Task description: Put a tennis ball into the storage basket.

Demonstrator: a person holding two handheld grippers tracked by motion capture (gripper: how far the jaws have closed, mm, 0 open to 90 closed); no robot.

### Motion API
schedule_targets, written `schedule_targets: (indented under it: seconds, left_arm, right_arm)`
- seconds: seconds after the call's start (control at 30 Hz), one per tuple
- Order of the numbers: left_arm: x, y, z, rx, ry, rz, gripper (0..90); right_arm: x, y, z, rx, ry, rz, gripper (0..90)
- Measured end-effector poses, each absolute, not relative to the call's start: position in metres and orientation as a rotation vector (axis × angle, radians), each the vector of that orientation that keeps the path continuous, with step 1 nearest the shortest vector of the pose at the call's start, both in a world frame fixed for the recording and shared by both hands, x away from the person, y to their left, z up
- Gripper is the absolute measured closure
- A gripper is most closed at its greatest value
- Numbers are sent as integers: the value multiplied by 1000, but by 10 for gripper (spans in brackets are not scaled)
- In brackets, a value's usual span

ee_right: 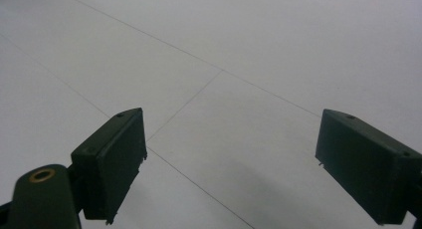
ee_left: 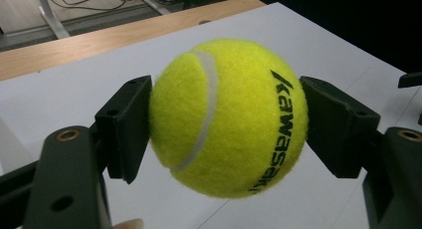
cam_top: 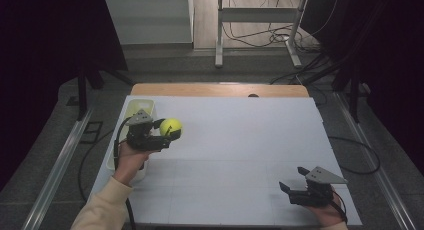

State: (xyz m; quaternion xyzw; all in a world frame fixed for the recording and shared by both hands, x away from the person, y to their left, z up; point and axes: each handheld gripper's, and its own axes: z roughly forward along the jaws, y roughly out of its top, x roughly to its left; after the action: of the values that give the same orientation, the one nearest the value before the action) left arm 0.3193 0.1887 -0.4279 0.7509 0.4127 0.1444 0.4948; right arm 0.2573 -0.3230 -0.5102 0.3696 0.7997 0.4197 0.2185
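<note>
At table's left, left gripper (cam_top: 167, 131) jaws clamp the tennis ball (cam_top: 171, 126) aloft; right gripper (cam_top: 295, 180) jaws gape, empty.

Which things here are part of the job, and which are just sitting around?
Part of the job:
- tennis ball, yellow, squeezed between the jaws
- left gripper, shut on the ball, held above the table
- white bin at the table's left edge, beside that gripper

Just sitting around:
- right gripper, open, nothing in it
- cables on the floor behind

I see my right gripper (ee_right: 231, 169) with jaws wide apart, nothing between them, above the white table (ee_right: 259, 55) with thin lines
</note>
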Motion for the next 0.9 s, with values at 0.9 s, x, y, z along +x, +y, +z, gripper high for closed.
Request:
schedule_targets:
  seconds: [0.9]
  left_arm:
    - [307, 209, -434, 1782, 1041, 358, 259]
  right_arm:
    - [257, -323, -510, 1024, 2211, 1159, 131]
